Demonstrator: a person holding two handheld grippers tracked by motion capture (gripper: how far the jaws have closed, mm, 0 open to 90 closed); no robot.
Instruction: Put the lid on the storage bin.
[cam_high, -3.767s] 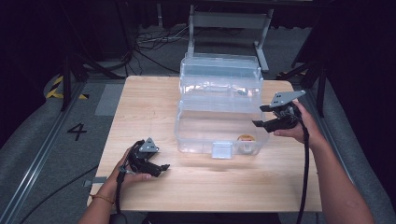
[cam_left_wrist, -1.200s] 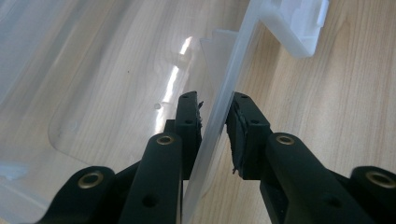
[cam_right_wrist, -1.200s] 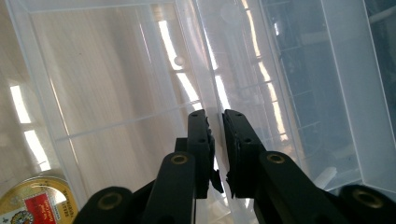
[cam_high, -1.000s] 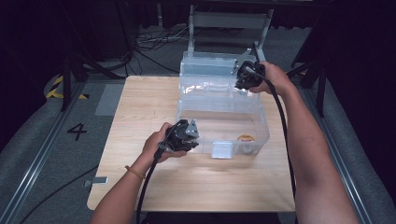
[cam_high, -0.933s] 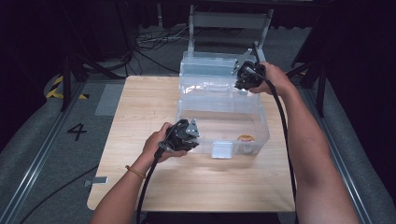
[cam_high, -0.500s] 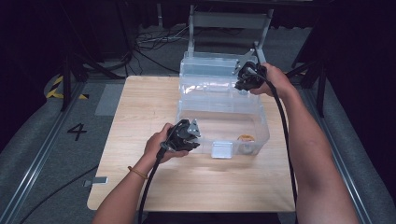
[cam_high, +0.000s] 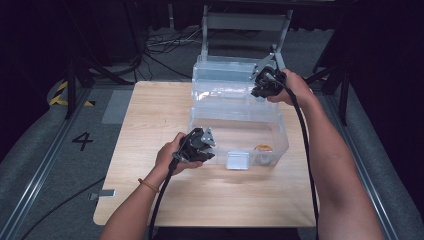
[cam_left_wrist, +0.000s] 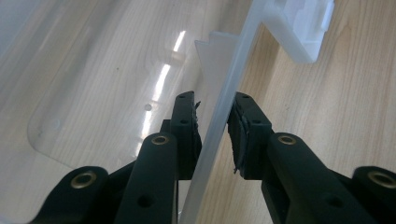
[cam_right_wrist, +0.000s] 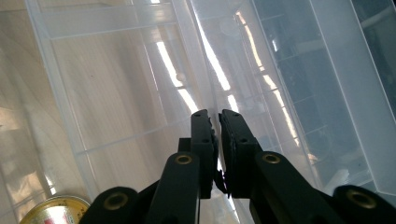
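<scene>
Item 1: clear plastic storage box (cam_high: 280, 131), lidless at top, standing on the wooden table (cam_high: 150, 115) slightly toward 1 o'clock of the table's middle. Walls see-through; a white latch (cam_high: 238, 160) on the near wall, at 6 o'clock of the box.

Item 2: clear lid (cam_high: 225, 70), tilted up at the box's far edge, 12 o'clock side, its ribbed underside showing in the right gripper view (cam_right_wrist: 299, 93).

Contents of box: one small round tin with a gold-coloured top (cam_high: 263, 148), on the floor of the box near the front wall, at about 5 o'clock inside it; also seen at the lower left corner of the right gripper view (cam_right_wrist: 53, 208). Nothing else can be made out inside.

Item 3: left gripper (cam_high: 207, 150), at the box's near left corner, about 7 o'clock. Jaws stand either side of the front wall's rim (cam_left_wrist: 224, 116), one inside the box and one outside, pinching that rim.

Item 4: right gripper (cam_high: 261, 86), at the far right of the box, about 1 o'clock. Jaws nearly pressed together on a thin clear edge (cam_right_wrist: 215, 93) where lid and box meet; which of the two it belongs to cannot be told.
</scene>
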